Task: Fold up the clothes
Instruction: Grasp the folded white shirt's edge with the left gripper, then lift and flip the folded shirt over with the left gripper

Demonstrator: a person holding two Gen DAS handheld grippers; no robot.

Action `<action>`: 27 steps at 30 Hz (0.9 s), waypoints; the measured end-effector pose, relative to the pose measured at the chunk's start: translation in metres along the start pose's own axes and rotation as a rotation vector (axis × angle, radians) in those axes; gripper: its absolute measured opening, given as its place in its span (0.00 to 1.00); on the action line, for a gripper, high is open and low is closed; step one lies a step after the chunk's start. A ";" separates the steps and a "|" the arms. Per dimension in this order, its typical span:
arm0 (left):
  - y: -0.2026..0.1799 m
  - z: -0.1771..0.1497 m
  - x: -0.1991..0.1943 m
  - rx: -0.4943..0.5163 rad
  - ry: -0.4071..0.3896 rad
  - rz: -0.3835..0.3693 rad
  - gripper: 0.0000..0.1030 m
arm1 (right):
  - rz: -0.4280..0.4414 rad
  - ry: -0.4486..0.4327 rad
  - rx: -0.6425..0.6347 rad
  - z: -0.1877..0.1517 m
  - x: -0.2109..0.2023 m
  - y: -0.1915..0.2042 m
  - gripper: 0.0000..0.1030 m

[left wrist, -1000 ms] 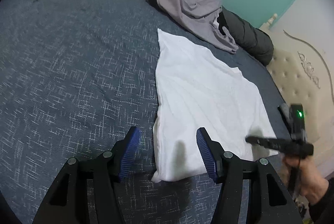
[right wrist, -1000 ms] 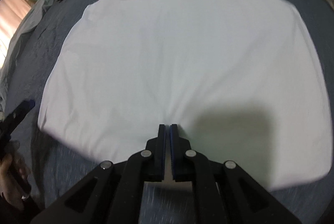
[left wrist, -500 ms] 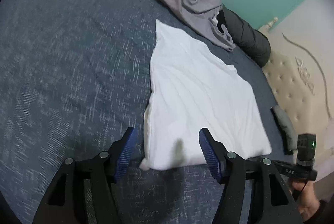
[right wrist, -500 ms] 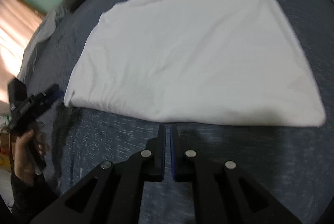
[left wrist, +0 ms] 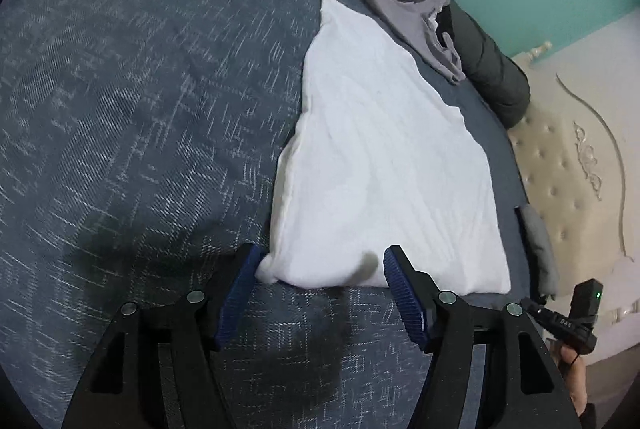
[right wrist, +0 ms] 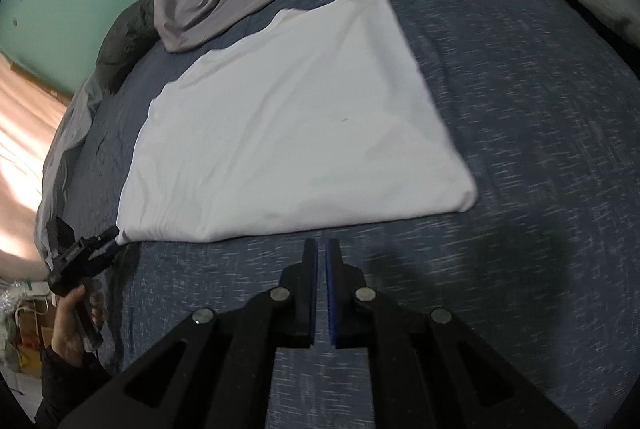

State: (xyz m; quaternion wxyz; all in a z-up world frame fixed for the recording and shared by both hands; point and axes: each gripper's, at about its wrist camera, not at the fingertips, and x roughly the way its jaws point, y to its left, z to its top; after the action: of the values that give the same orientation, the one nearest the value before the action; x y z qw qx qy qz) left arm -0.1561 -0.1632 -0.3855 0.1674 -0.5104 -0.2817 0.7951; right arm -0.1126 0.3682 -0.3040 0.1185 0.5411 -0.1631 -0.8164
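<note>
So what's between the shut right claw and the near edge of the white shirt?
Only bare blue bedspread lies between the right claw and the white shirt, as the right wrist view shows.

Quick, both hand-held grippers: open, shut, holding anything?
Left hand-held gripper: open, jaws astride the white folded garment's near corner, not gripping.
Right hand-held gripper: shut, empty.

L hand-held gripper (left wrist: 320, 271) jaws apart, just widened; R hand-held gripper (right wrist: 321, 249) closed, empty.
</note>
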 end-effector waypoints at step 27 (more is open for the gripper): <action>-0.165 0.039 -0.006 0.213 -0.094 -0.139 0.07 | 0.050 -0.090 0.098 0.008 -0.040 -0.078 0.04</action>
State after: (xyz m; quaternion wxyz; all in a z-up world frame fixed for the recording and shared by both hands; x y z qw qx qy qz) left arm -0.1923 -0.0477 -0.2663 0.2621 -0.4309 -0.2379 0.8301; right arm -0.1061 0.4554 -0.2978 0.1047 0.5048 -0.2213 -0.8278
